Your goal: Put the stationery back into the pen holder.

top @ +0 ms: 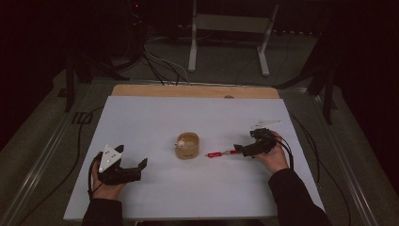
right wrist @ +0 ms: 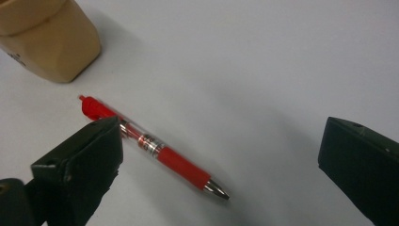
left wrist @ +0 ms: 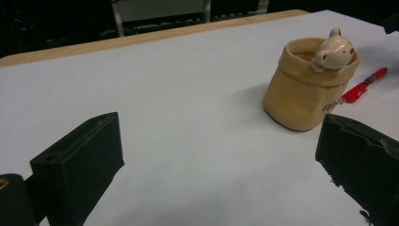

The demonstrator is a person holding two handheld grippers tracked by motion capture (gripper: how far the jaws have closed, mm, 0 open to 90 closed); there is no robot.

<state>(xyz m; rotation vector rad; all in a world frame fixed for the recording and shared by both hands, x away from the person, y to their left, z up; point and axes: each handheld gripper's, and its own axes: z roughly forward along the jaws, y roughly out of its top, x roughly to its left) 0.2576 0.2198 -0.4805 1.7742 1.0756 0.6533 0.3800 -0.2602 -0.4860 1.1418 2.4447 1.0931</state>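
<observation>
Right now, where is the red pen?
The red pen lies flat on the white table, right of centre in the high view, between the tan bear cup and the open right gripper.

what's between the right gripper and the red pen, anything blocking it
Nothing visible. The right gripper is open with its fingers spread over the red pen, which lies flat on the white table. The tan bear cup stands beyond the pen's clip end, apart from it.
</observation>
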